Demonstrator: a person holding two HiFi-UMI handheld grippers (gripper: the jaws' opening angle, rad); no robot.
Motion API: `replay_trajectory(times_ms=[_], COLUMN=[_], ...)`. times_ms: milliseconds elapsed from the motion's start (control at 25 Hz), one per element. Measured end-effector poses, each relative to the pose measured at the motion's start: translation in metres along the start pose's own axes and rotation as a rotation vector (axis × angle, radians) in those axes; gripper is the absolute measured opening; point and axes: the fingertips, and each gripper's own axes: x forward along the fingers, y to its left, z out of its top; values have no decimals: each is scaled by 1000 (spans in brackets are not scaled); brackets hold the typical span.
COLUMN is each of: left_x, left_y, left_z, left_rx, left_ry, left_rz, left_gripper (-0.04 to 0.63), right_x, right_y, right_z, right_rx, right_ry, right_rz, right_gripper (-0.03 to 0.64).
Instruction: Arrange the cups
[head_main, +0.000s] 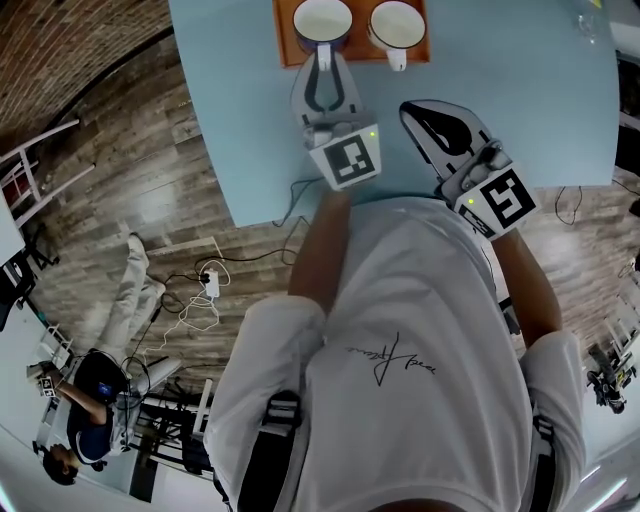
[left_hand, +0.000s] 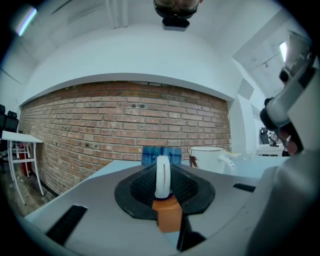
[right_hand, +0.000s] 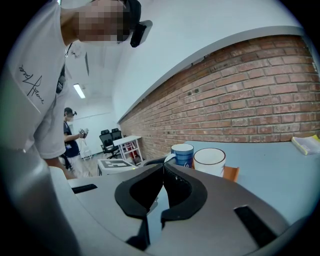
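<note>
Two cups stand on an orange mat at the far side of the light blue table. The left one is a blue cup with a white inside. The right one is a white cup. My left gripper is shut on the blue cup's white handle, with the blue cup just beyond the jaws and the white cup to its right. My right gripper hovers shut and empty over the table, nearer than the white cup and the blue cup.
A yellowish pad lies far right on the table, and a clear glass item sits at the far right corner. Cables trail on the wooden floor, where another person sits. A brick wall runs behind the table.
</note>
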Motion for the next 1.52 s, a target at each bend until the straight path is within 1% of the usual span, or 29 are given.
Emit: replay_trajectory(times_ms=[160,360,600,920,1040,1280,1520], left_x=[1,-2,-5,-4,-4,-3,-5], left_y=[-1,-2,-1,-4,-5,-10,-12], left_z=[-2,-6,-7,-10,-12,-11,-19], left_rx=[-2,1,0,3,24,43,40], left_ry=[-7,8,6,2,3,-8,16], left_rz=[16,37,51,37,29,3,-19], left_gripper=[58,58,60,58,61,132,161], right_x=[-3,-4,-6,-3,-2,-2,-4], right_y=[-2,1,2,1,2,0,-1], right_z=[-1,-4,-5,-5,-5,-7,-8], right_rx=[0,-1,-1,2,2,7,15], right_ry=[4,13,18,21,22,24,17], right_rz=[0,4,2,8,12,7,-5], right_gripper=[22,21,21,21,21,21,22])
